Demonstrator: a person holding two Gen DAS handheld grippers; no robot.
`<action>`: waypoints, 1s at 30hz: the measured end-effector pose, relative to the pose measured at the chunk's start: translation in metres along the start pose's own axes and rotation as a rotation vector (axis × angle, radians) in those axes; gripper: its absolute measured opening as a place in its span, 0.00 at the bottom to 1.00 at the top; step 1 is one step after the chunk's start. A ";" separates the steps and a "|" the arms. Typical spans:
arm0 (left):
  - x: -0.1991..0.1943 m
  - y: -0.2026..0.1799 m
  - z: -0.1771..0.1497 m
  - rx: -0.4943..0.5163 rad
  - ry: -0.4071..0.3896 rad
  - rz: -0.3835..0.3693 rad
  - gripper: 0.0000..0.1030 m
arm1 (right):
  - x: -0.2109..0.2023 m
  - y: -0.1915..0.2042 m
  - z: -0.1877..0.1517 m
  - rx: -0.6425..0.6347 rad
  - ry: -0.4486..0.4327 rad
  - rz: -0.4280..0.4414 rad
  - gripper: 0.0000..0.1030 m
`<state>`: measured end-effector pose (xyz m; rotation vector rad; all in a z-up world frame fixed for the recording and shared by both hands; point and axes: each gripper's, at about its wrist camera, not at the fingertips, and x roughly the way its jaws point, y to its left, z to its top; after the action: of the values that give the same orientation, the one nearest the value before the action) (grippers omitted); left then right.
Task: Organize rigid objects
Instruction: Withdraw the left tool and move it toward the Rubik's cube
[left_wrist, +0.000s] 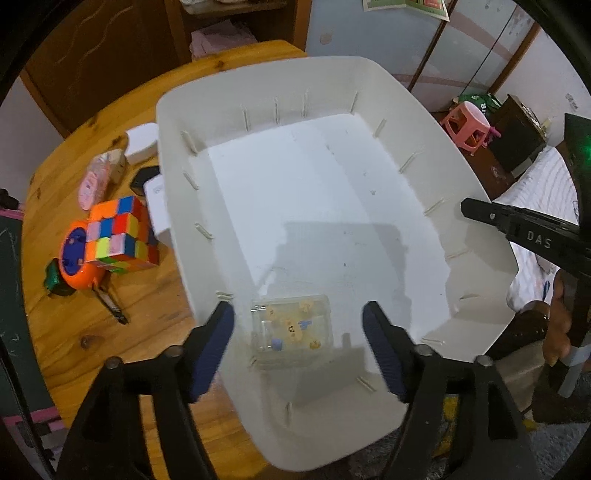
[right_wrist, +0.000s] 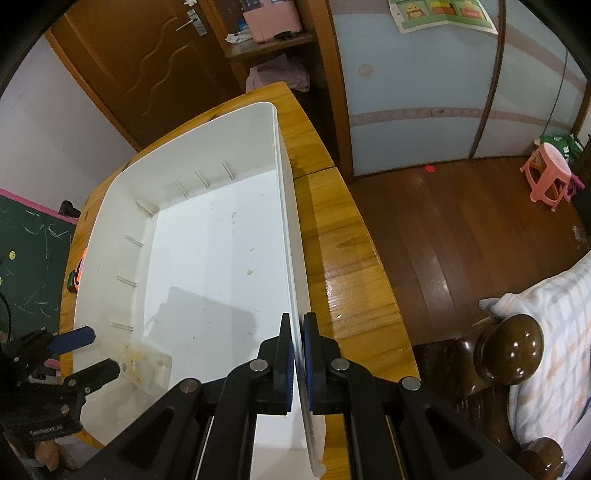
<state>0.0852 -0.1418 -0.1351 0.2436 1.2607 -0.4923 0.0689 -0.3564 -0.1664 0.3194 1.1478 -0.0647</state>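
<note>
**Q:** What surrounds the white bin, and does anything block access?

**A:** The bin rests on a round wooden table. Left of it, outside its wall, lie a Rubik's cube, an orange tape measure touching the cube, a pink oval item, a white box and a dark pen-like object. The bin's left wall stands between these and its floor. A pink stool sits well apart on the wooden floor, and a checked cushion lies at the right.

**Q:** Where is the task's thing, and how is it oriented?

**A:** A clear plastic box with small cartoon prints lies flat on the bin floor, in the near left corner. Its long axis runs roughly across the left wrist view, parallel to the bin's near wall.

**Q:** State of your left jaws?

**A:** My left gripper hangs above the clear box with its blue pads spread wide. The box sits in the gap between them, and neither pad touches it.

**Q:** And the right?

**A:** My right gripper is clamped tight on the bin's right wall, one pad inside, one outside, near the bin's near end. The wall runs straight away from me, along my fingers.
</note>
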 end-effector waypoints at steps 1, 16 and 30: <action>-0.004 0.001 0.000 -0.001 -0.012 0.005 0.76 | 0.000 0.000 0.000 0.001 0.002 0.000 0.05; -0.062 0.060 -0.035 -0.169 -0.146 0.096 0.76 | 0.008 -0.004 0.017 0.066 0.152 0.013 0.06; -0.059 0.115 -0.057 -0.303 -0.152 0.123 0.76 | 0.013 0.006 0.026 0.042 0.170 -0.050 0.06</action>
<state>0.0791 -0.0039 -0.1059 0.0268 1.1466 -0.2051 0.0986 -0.3563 -0.1670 0.3378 1.3249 -0.1073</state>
